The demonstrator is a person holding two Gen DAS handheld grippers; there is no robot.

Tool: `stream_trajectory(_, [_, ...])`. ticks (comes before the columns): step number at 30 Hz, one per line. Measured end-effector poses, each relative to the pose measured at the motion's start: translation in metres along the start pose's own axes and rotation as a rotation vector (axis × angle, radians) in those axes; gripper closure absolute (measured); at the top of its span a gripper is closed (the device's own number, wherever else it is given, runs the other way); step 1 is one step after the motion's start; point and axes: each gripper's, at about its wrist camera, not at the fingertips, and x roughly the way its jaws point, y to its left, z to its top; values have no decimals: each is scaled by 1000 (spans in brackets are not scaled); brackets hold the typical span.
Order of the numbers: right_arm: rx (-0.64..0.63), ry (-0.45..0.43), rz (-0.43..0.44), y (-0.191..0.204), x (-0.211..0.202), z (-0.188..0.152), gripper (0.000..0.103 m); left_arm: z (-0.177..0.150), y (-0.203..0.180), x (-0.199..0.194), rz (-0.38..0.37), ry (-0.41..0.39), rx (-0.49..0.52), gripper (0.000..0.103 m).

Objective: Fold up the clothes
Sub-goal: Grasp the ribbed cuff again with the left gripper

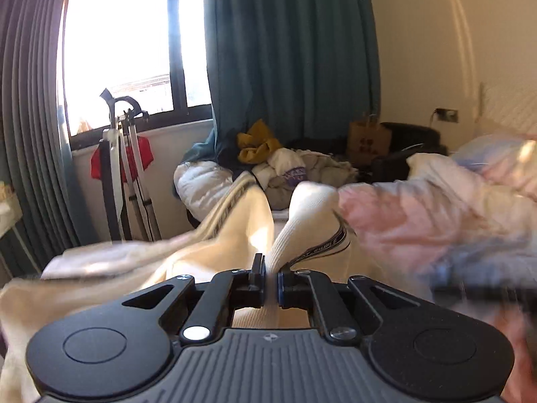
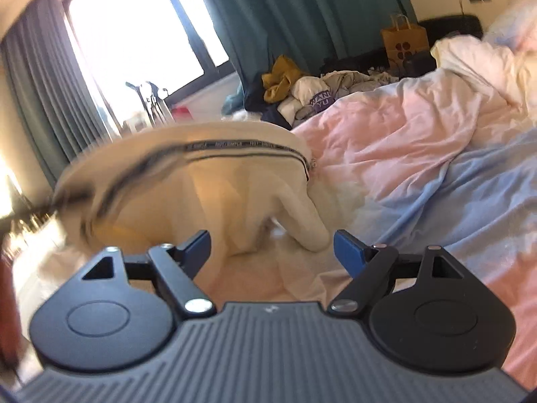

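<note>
A cream garment (image 1: 241, 215) with a dark lettered trim band and ribbed edge is lifted over the bed. My left gripper (image 1: 270, 280) is shut on its ribbed edge, the cloth pinched between the jaws. In the right wrist view the same garment (image 2: 241, 194) hangs in front, blurred on its left side, its trim band arching across the top. My right gripper (image 2: 272, 248) is open and empty, just below and in front of the hanging cloth.
A pink and blue duvet (image 2: 419, 141) covers the bed to the right. A pile of clothes (image 2: 302, 90) and a brown paper bag (image 2: 404, 42) lie at the far side. Teal curtains (image 1: 288, 50), a window and a standing rack (image 1: 124, 168) are behind.
</note>
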Motion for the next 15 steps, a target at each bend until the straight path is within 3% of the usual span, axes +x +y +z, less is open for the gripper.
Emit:
stream_trajectory(6, [175, 2, 79, -16, -26, 8, 20, -71, 1, -53, -1, 42, -149, 96])
stream_trajectory(11, [354, 51, 202, -39, -19, 13, 19, -79, 36, -58, -60, 97, -327, 96])
stream_trajectory(15, [409, 88, 248, -39, 11, 26, 19, -84, 36, -55, -77, 119, -312, 96])
